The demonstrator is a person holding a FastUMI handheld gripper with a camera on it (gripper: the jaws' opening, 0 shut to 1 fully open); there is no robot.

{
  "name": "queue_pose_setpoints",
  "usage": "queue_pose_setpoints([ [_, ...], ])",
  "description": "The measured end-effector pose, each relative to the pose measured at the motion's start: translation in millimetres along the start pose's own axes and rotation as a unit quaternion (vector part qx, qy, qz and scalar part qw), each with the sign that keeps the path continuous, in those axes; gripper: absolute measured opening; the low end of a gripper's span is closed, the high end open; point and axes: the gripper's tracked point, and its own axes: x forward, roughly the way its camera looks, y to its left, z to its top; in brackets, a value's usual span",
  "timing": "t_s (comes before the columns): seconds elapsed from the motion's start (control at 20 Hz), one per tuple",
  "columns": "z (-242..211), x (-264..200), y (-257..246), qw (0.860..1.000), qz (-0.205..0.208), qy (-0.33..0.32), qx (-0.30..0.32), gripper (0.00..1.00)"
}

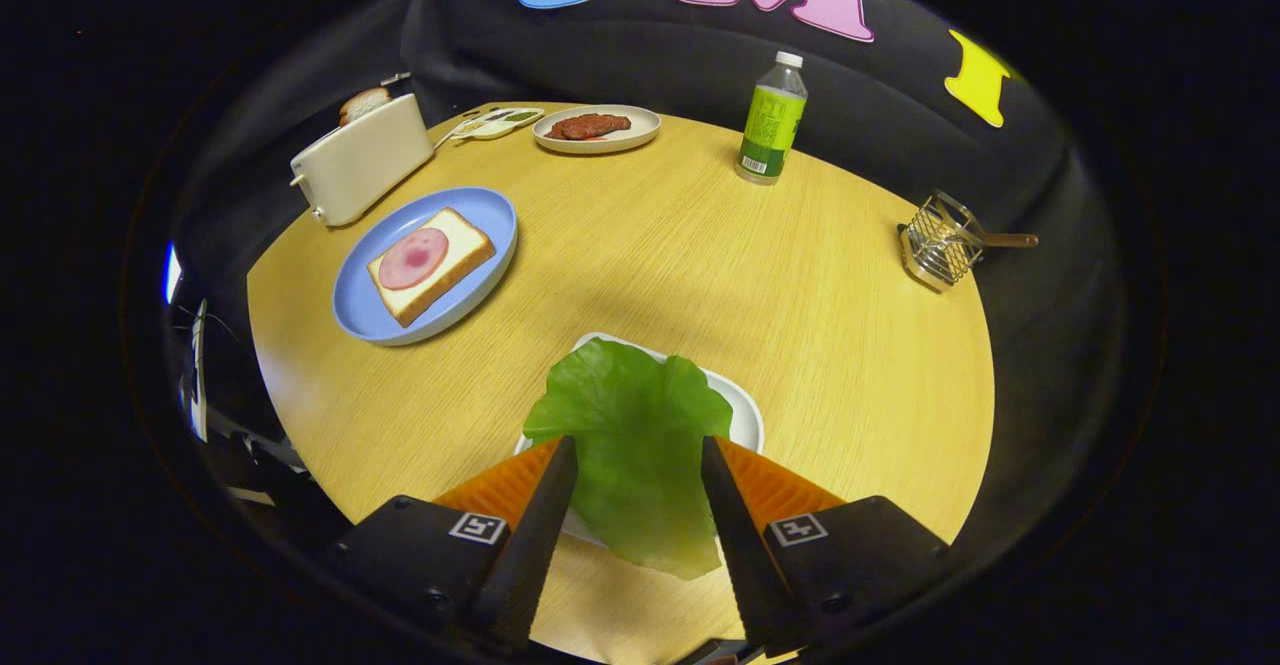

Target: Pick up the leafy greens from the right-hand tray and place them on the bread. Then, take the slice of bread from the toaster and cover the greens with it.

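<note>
A green lettuce leaf (635,425) lies on a white tray (746,417) near the table's front. My gripper (638,450) hovers right over it, open, its orange-and-black fingers (545,505) straddling the leaf's near half; I cannot see them pressing on it. Beyond the fingers to the left, a blue plate (485,207) holds a bread slice (463,236) topped with a round of ham (413,257). Behind that plate stands a cream toaster (360,160) with a slice of bread (363,102) sticking out of its slot.
On the round wooden table (700,245), a plate of red meat (640,131) and a small white tray (495,123) sit at the back. A green bottle (771,120) stands back right. A wire metal rack (940,245) rests at the right edge.
</note>
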Motion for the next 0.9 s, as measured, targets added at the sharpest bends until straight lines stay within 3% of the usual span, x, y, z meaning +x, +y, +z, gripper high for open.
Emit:
queue_pose_setpoints([
  [0.25,-5.9,20.0,-5.4,1.000,-0.006,0.016,0.000,0.71],
  [0.3,-7.8,23.3,-4.2,1.000,-0.006,0.019,0.000,0.61],
  [0.5,-13.6,30.1,-3.0,1.000,-0.015,0.023,0.008,0.42],
  [0.6,-13.2,30.4,0.4,1.000,-0.009,0.017,0.014,0.22],
  [0.65,-14.6,27.4,1.4,1.000,-0.009,0.017,0.021,0.21],
  [0.75,-12.6,28.0,1.3,0.999,-0.001,0.015,0.030,0.08],
  [0.9,-5.1,15.4,-5.5,0.999,-0.014,-0.006,0.038,0.07],
])
